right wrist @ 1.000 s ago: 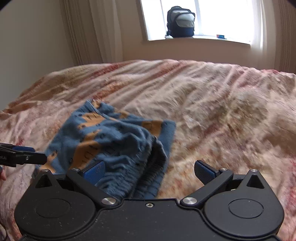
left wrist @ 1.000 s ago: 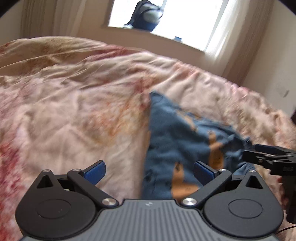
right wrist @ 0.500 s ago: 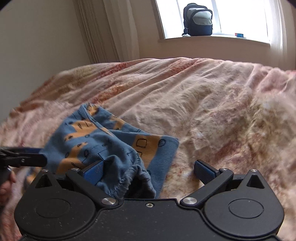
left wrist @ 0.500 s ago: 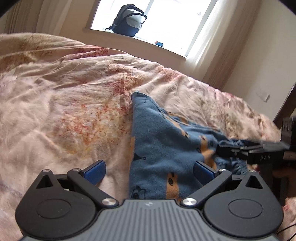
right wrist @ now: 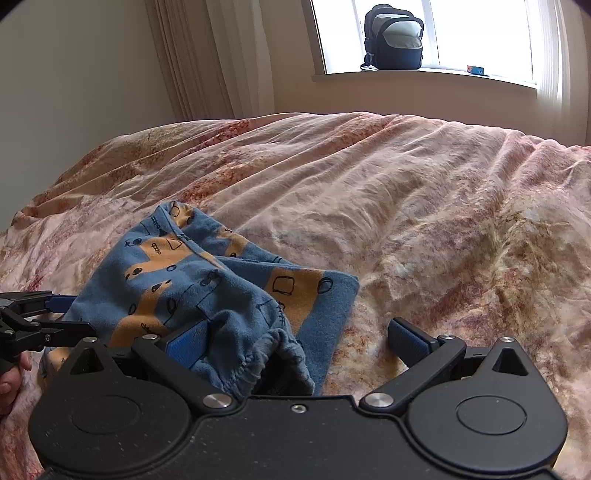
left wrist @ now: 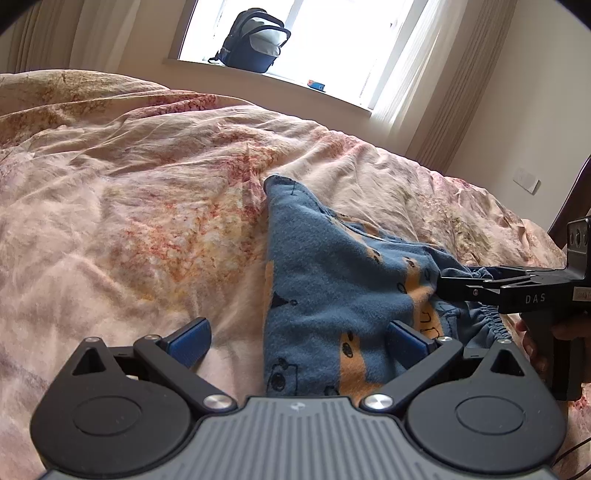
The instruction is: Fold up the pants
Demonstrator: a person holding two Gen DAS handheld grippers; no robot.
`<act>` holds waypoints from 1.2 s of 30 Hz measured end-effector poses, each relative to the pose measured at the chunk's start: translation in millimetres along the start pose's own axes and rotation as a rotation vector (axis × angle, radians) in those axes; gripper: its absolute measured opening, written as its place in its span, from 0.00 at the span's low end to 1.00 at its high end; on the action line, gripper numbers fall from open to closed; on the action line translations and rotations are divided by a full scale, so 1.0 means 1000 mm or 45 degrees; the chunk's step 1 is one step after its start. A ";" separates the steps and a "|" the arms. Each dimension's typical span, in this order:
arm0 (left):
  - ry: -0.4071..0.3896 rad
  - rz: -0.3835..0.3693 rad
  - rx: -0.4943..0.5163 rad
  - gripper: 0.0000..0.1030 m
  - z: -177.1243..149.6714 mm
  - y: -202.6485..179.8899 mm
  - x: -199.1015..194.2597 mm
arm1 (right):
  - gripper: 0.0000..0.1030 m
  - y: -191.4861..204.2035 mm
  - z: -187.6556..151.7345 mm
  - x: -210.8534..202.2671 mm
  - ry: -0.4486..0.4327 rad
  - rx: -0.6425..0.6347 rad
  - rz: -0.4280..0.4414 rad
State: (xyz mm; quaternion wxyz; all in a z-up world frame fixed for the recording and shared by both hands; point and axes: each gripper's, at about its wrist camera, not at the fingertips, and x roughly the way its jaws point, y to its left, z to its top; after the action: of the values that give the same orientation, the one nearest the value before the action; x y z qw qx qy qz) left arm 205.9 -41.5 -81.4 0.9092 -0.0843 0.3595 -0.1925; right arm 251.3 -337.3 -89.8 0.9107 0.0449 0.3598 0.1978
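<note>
- Pants (left wrist: 332, 295) lie bunched on bedspread (left wrist: 147, 221) (blue, orange print).
- Left gripper (left wrist: 299, 338) spread wide, straddling their left edge.
- Right gripper (right wrist: 299, 338) likewise agape, waistband (right wrist: 258, 354) between its fingers.

We get bright daylight from the window (right wrist: 428, 35), blown out w/ glare. Soft shadows in duvet (left wrist: 147, 206) wrinkles. Fisheye bends edges, corners dark; both views sharp.

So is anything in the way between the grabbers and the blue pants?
Nothing visible. The blue pants lie on the bedspread, right beneath the open left gripper and right gripper.
</note>
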 end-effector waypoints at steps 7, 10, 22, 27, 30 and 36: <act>-0.002 0.003 0.014 1.00 -0.001 -0.001 0.000 | 0.99 0.004 0.000 0.000 0.005 -0.022 -0.032; -0.001 0.004 0.014 1.00 -0.001 -0.001 0.000 | 0.99 0.006 0.000 -0.001 0.004 -0.039 -0.045; -0.002 0.006 0.025 1.00 -0.002 -0.001 0.000 | 0.99 0.002 -0.002 -0.001 0.008 -0.003 -0.019; 0.006 -0.002 0.017 1.00 -0.002 -0.001 0.000 | 0.99 -0.023 -0.012 -0.005 -0.038 0.199 0.106; 0.028 -0.004 -0.001 1.00 0.000 0.000 -0.001 | 1.00 -0.028 -0.011 -0.009 -0.058 0.300 0.186; 0.093 0.029 -0.001 1.00 0.003 -0.005 -0.002 | 0.95 -0.025 -0.012 -0.009 -0.057 0.414 0.226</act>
State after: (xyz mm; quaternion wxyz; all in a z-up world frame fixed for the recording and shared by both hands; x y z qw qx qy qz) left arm 205.1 -44.9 -76.7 0.8976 -0.0736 0.3934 -0.1850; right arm 245.8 -364.2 -98.6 0.8782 0.2276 0.3613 0.2157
